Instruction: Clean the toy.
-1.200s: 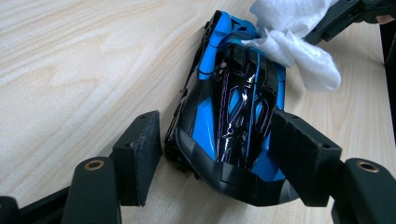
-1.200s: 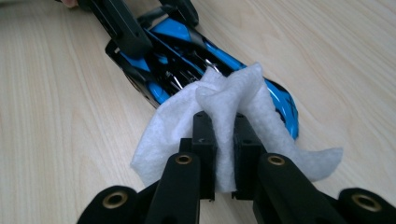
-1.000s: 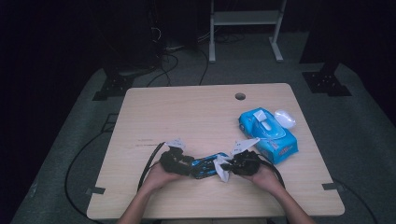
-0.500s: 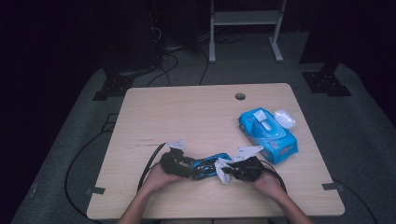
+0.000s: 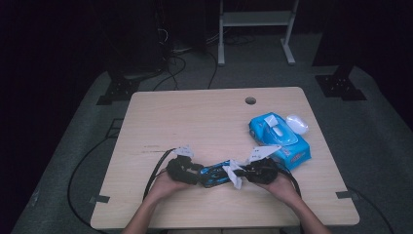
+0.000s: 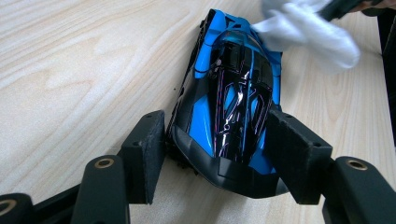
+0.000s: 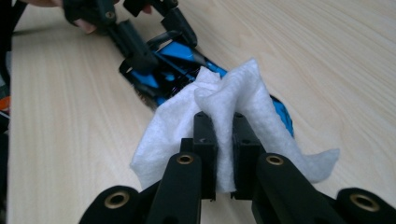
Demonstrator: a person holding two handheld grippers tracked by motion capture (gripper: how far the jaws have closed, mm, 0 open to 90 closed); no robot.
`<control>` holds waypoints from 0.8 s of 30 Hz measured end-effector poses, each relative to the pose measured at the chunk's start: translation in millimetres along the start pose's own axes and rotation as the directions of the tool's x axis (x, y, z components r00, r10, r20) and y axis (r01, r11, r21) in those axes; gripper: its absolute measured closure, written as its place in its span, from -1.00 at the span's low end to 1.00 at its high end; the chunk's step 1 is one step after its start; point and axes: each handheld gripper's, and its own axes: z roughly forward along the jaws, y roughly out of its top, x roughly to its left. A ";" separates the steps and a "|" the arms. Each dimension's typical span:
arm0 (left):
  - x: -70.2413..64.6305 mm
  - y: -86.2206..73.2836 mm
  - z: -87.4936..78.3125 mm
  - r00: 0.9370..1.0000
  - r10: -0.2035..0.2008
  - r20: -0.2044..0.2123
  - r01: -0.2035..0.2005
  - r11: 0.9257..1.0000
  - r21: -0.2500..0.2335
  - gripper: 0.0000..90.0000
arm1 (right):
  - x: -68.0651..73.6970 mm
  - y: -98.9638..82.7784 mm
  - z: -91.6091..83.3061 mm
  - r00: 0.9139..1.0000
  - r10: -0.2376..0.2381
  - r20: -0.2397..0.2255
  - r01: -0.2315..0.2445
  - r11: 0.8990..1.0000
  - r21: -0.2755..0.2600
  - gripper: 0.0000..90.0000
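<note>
Blue wipes pack – flap shut, left fingers pinching toy car, right fingers clamping white wipe

1. The blue and black plastic toy car, at the centre of the left gripper view, has a glossy, mirror-like shell.
2. The white crumpled fibrous wipe, mid-frame in the right gripper view, looks soft, matt and slightly fuzzy.
3. The light wooden table shows smooth, matt grain.
4. The blue plastic wipes pack, right of centre in the high view, has a shiny film.
5. The left gripper's black pads look matt and foam-like.
</note>
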 end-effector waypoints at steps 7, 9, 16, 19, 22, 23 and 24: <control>0.6 -0.4 0.8 1.000 -0.012 0.006 0.012 1.000 0.000 -0.16 | -0.9 -3.9 15.8 1.000 0.011 0.005 -0.011 1.000 0.026 0.84; 0.7 -0.5 1.0 1.000 -0.016 0.007 0.016 1.000 -0.001 -0.18 | -0.4 -4.8 15.3 1.000 0.009 0.004 -0.009 1.000 0.022 0.85; 0.5 -0.7 1.4 1.000 -0.030 0.009 0.030 1.000 0.006 -0.25 | 4.2 -8.0 13.8 1.000 -0.019 0.016 0.019 1.000 0.015 0.85; 0.5 -0.7 1.7 0.999 -0.030 0.015 0.030 0.999 0.010 -0.28 | 6.1 -9.4 12.7 0.999 -0.025 0.019 0.025 1.000 0.011 0.85; -0.7 -0.6 2.4 0.999 -0.029 0.019 0.028 1.000 0.010 -0.28 | 8.1 -11.5 11.5 0.999 -0.036 0.024 0.036 0.999 0.006 0.86; -0.7 -0.6 2.4 0.999 -0.029 0.019 0.028 1.000 0.010 -0.28 | 8.1 -11.5 11.5 0.999 -0.036 0.024 0.036 0.999 0.006 0.86; -0.9 -0.9 2.4 0.999 -0.033 0.022 0.033 0.999 0.009 -0.28 | 9.1 -11.8 11.3 0.999 -0.040 0.025 0.040 0.999 0.005 0.86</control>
